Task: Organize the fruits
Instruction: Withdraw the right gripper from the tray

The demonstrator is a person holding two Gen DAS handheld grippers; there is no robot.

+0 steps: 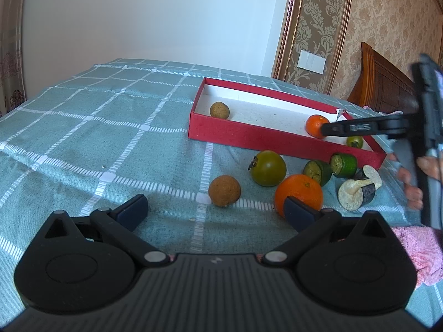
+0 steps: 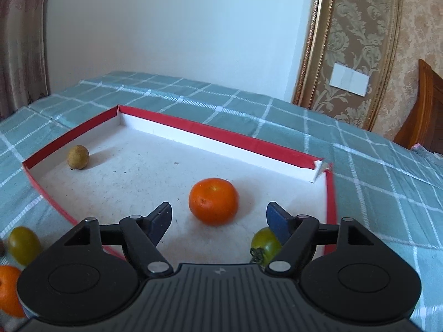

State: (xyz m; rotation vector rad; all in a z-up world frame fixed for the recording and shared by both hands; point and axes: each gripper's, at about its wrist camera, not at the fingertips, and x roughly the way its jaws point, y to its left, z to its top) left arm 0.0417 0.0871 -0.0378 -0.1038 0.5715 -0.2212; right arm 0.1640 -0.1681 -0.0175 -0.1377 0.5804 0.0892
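A red tray with a white floor lies on the checked green cloth. In it are a brown round fruit, an orange and a small green tomato. My right gripper is open over the tray's near end; the orange lies just past its fingertips, untouched. In front of the tray on the cloth lie a green tomato, a brown fruit, a bigger orange, two green cut pieces and dark-skinned cut pieces. My left gripper is open and empty, just short of the brown fruit and the bigger orange.
A wooden headboard stands at the right against patterned wallpaper. A pink towel lies at the near right. A person's fingers hold the right gripper's handle. The cloth stretches bare to the left.
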